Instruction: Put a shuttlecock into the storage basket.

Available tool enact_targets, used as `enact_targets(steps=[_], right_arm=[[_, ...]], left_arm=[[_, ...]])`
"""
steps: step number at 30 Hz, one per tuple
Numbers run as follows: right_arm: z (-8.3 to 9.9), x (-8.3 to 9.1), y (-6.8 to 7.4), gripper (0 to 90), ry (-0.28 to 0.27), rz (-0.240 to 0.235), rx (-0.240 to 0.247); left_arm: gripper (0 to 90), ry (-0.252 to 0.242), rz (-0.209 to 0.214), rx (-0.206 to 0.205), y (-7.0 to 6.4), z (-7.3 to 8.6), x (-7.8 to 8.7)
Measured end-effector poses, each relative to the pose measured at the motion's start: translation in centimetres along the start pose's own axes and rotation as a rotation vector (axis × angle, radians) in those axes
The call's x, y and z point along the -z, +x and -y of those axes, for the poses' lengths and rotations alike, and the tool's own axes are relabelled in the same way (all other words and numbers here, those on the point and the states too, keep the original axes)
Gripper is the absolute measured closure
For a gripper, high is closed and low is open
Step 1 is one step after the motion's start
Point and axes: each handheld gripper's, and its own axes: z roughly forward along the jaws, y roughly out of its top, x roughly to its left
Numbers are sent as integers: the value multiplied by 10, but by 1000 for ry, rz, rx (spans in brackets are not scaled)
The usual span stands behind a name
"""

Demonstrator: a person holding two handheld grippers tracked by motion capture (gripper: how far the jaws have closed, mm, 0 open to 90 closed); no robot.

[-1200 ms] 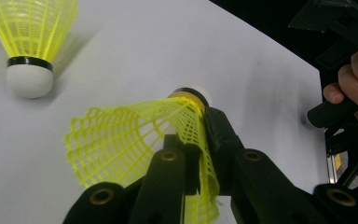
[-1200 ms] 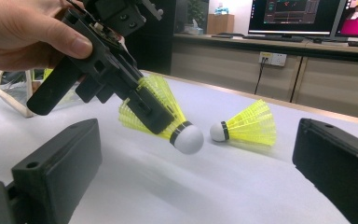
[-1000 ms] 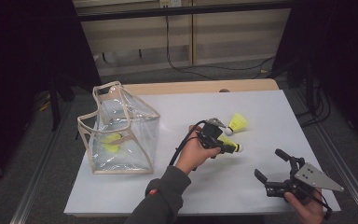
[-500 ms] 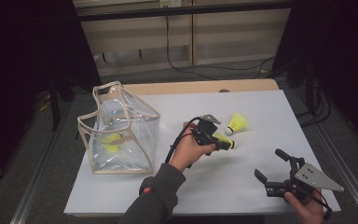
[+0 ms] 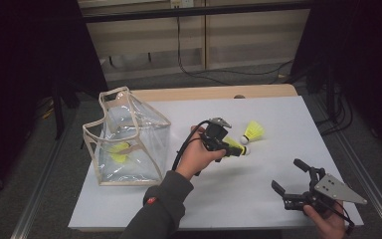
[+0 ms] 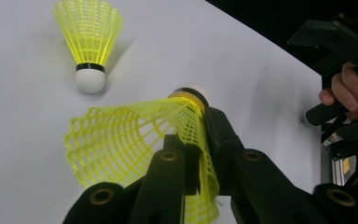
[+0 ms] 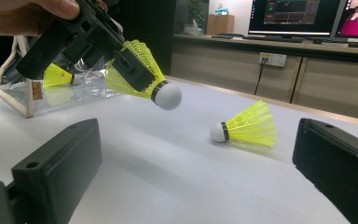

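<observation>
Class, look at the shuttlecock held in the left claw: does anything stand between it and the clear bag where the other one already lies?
Nothing visible does. The left claw holds the shuttlecock above bare table, and the clear bag stands apart to its side.
</observation>
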Motion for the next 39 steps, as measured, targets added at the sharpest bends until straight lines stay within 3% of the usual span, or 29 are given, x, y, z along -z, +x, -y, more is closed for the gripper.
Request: enact_targets(steps=[22, 31, 34, 39], right_arm=[[0, 0, 0, 10, 0, -1, -2], [0, 0, 0, 10, -1, 0, 1], [0, 0, 0, 10, -1, 0, 1], [0, 0, 0, 9, -1, -2, -1]], left_arm=[[856, 13, -19, 8, 2, -6, 19], [855, 24, -53, 8, 3, -9, 29], [855, 13, -37, 12, 5, -10, 32], [856, 14, -45, 14, 5, -12, 36]])
